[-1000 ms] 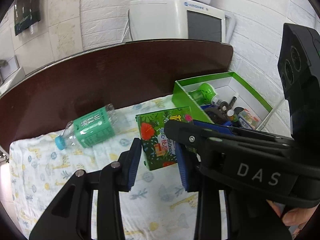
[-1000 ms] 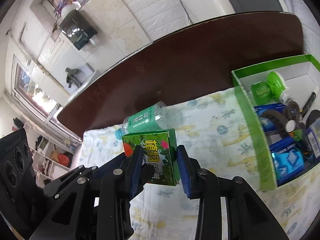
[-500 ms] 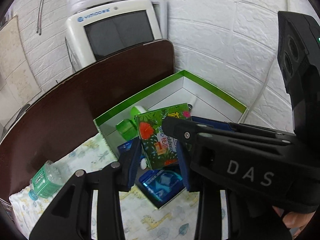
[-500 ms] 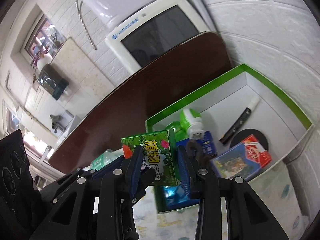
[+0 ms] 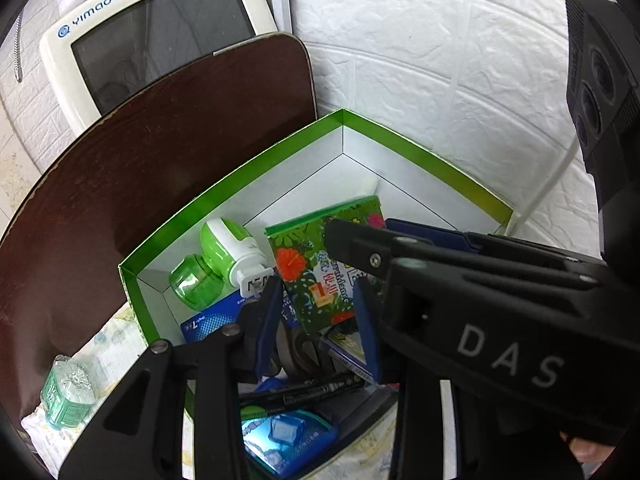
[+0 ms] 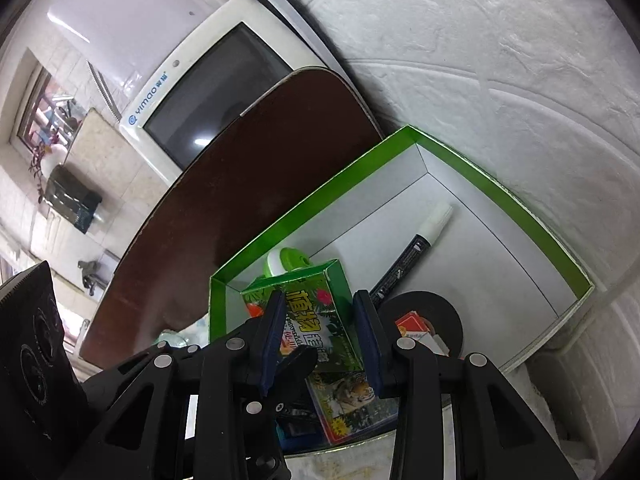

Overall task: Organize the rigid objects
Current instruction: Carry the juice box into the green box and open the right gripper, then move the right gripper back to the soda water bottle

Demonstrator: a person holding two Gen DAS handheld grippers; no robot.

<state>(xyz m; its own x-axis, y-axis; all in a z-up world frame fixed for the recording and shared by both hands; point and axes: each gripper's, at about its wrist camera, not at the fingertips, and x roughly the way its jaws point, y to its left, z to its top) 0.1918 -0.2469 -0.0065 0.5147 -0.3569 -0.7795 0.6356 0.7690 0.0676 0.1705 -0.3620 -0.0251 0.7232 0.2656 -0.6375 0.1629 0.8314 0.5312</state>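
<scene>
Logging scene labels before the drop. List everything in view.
leaf-print box: 1, green, held over the tray
tray: 1, green rim and white inside, on the table by the wall
plug-in device: 1, green and white, in tray
marker: 1, black with white cap, on tray floor
disc: 1, black, in tray
tiger-print box: 1, in tray
blue packs: 2, in tray
bottle: 1, clear with green label, on cloth
cloth: 1, pale patterned, on table
table: 1, dark brown
monitor: 1, white, behind table
left claw: black, gripping leaf-print box
right claw: black, gripping it too
</scene>
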